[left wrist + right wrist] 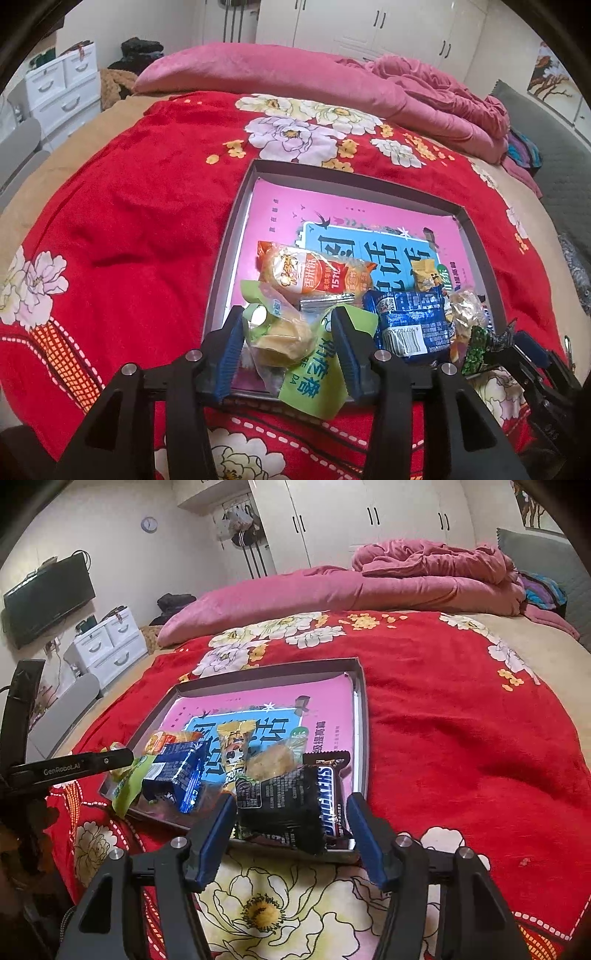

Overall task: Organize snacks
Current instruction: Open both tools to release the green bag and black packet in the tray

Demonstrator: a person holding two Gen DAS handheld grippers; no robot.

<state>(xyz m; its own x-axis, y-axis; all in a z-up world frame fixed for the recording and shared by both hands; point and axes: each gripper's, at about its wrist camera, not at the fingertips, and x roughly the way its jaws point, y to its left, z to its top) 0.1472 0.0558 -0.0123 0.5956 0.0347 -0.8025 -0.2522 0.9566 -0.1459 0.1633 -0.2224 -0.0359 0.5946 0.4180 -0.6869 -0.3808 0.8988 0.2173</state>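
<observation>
Left gripper [288,332] stands apart around a green-wrapped pastry [295,343] at the tray's [236,221] near edge, pads not pressing, likely just set down. Right gripper [291,816] brackets a black Snickers pack [295,805] at the near right corner; contact unclear. Piled wrappers hide snacks beneath.

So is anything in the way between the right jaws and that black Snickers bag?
Nothing visible. The Snickers bag lies between the right gripper's open jaws, at the tray's near edge; the blue pack sits off to its left.
</observation>
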